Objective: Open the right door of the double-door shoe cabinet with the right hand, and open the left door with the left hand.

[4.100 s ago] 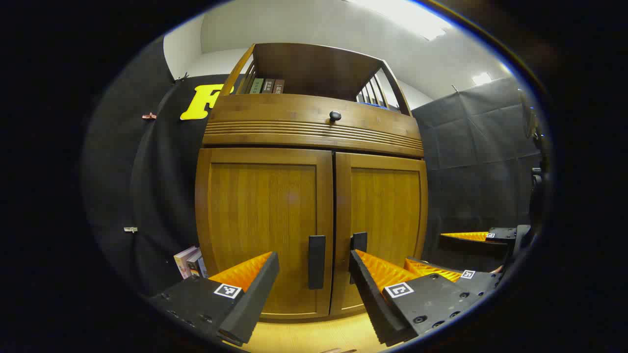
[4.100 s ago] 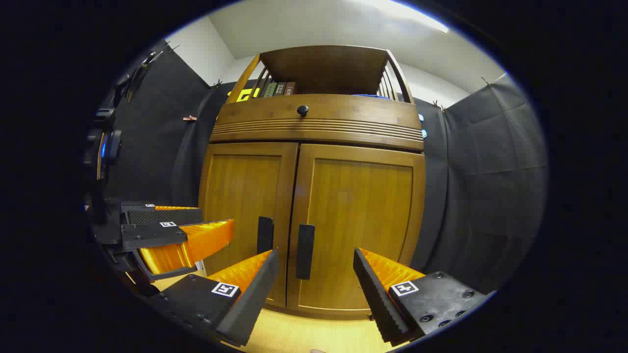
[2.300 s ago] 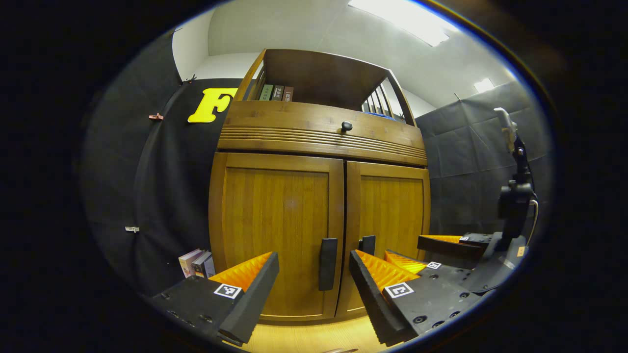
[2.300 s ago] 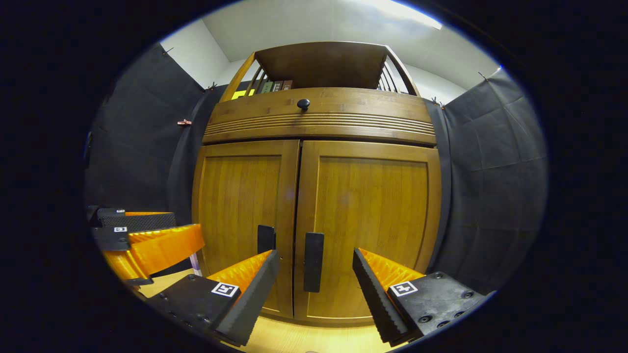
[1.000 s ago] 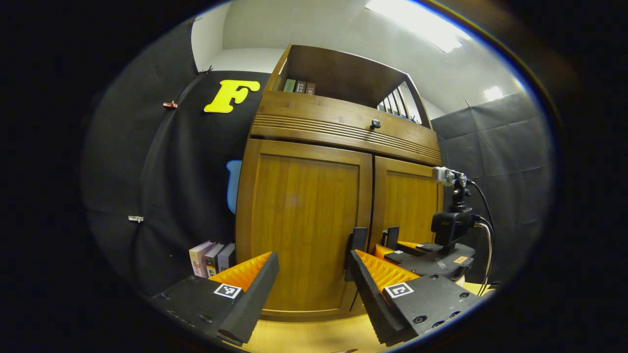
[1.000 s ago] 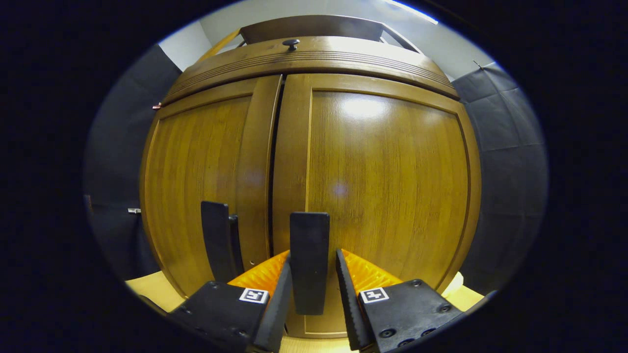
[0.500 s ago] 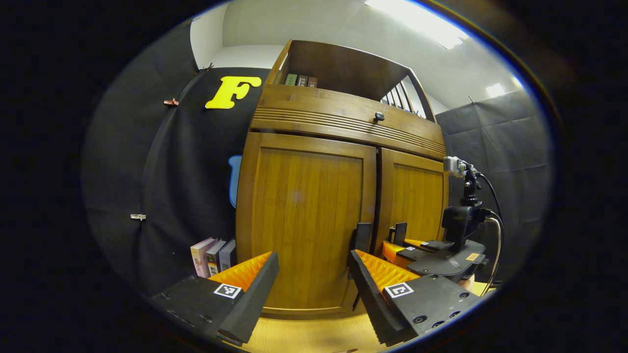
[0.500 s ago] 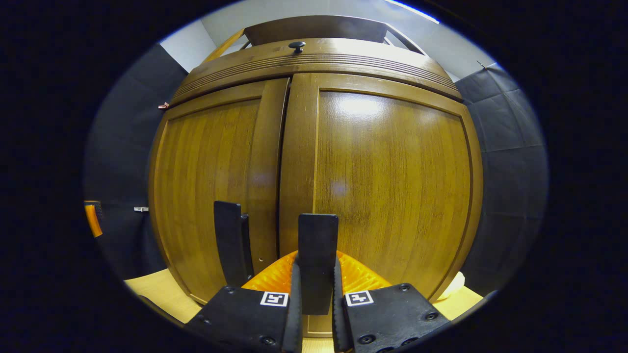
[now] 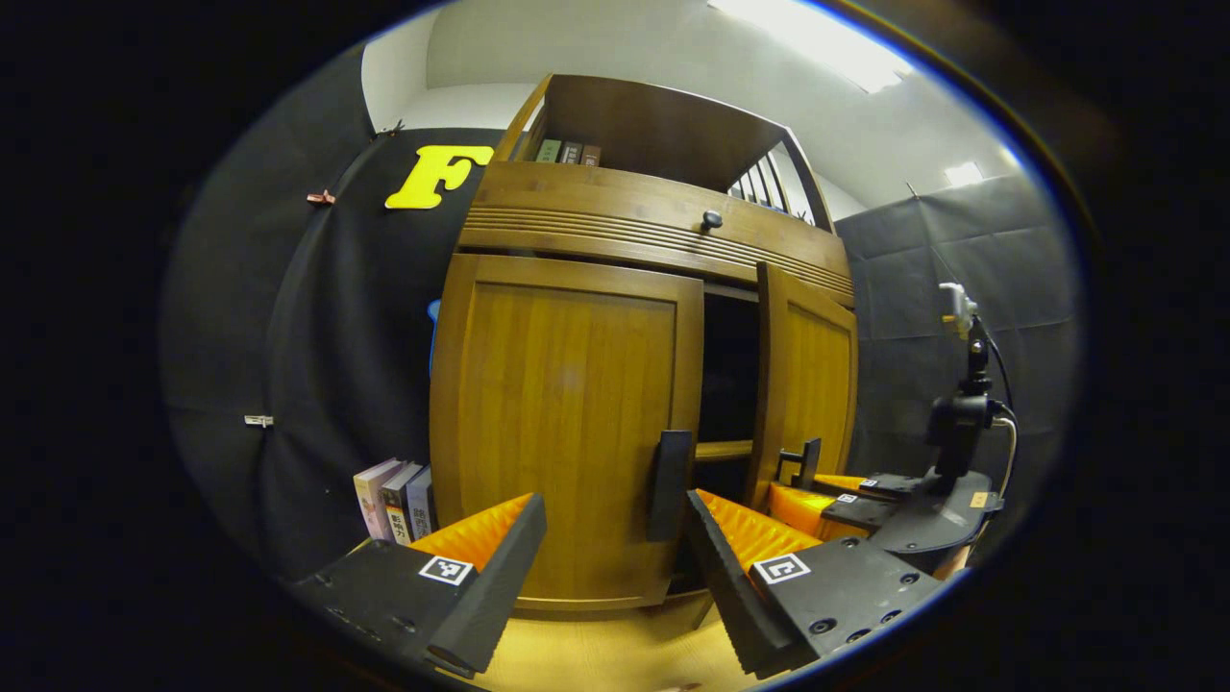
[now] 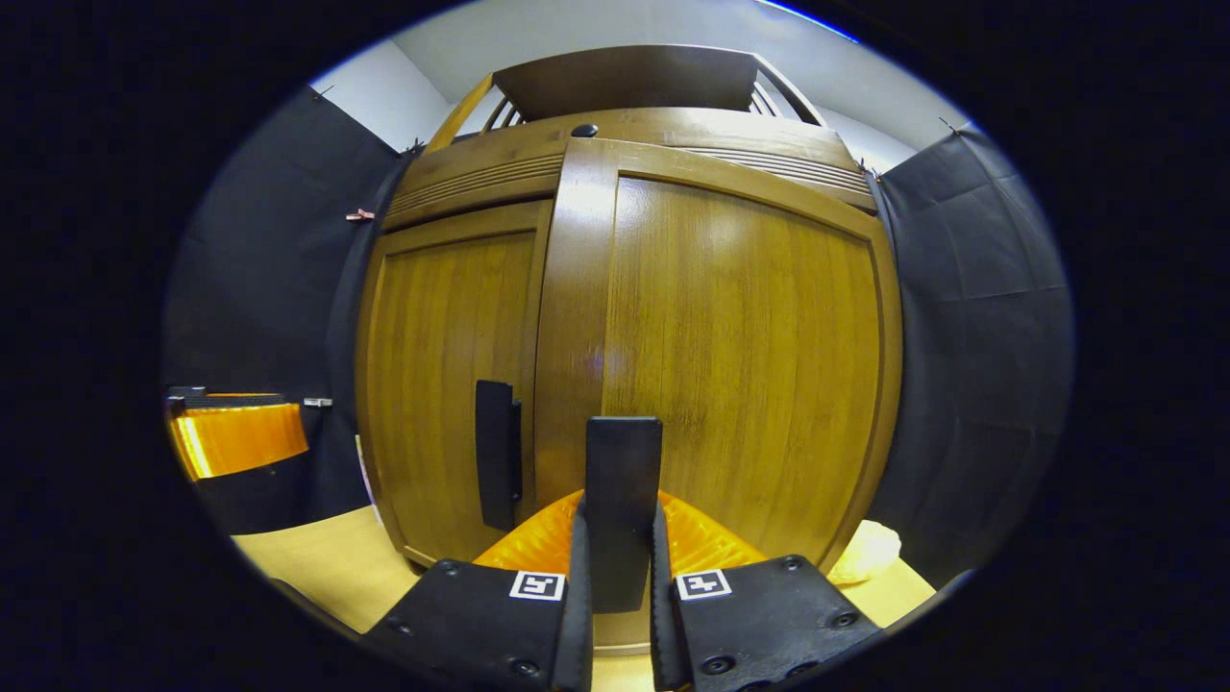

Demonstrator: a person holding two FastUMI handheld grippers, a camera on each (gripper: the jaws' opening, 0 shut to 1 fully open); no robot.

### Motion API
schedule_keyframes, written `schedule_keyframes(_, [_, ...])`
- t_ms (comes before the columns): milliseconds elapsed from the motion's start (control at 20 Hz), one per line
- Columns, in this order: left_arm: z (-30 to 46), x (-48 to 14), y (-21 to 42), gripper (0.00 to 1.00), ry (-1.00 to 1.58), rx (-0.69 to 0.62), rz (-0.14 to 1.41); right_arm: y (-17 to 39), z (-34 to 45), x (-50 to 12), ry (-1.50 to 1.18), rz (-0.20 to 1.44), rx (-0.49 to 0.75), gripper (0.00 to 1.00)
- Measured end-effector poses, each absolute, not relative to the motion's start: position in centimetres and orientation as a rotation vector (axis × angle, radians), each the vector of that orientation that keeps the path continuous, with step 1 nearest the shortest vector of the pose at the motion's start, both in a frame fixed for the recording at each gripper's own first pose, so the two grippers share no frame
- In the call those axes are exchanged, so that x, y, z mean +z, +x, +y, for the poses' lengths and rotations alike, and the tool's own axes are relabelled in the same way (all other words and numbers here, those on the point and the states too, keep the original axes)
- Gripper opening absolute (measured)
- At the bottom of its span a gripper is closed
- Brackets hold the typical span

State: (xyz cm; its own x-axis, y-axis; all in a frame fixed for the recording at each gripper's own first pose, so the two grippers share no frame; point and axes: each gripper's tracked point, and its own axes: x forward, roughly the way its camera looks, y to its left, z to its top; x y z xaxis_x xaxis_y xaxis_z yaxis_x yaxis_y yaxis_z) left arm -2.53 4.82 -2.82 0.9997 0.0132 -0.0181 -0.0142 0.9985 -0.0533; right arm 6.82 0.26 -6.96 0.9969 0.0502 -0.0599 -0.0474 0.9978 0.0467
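While the right gripper clamps its jaws on the upright handle, the right door stands ajar; left gripper, jaws apart, faces the shut left door

Glossy wood right door, matt handle

**Cabinet doors and tools: positions**

The shoe cabinet is being stood against the booth wall, with books placed on the floor to its left. The left door is lying flush; the right door is being swung outward, a gap lying between them. The right handle is being clamped between the fingers of the right tool. The left tool is being held spread before the left handle, apart from it. A knob is sitting above the doors.
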Motion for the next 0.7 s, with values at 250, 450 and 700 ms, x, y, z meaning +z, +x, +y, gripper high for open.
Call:
schedule_keyframes(250, [3.2, -2.8, -2.8, 0.9, -0.047, 0.016, 0.003, 3.0, -1.6, -6.4, 0.052, 0.053, 0.058, 0.24])
schedule_keyframes(450, [1.5, -2.8, -2.2, 0.9, -0.051, -0.01, -0.003, 0.6, -3.5, -6.0, 0.048, 0.047, 0.051, 0.27])
schedule_keyframes(700, [0.1, -2.6, -1.5, 0.9, -0.018, -0.021, -0.017, -2.3, -5.9, -5.5, 0.053, 0.045, 0.018, 0.27])
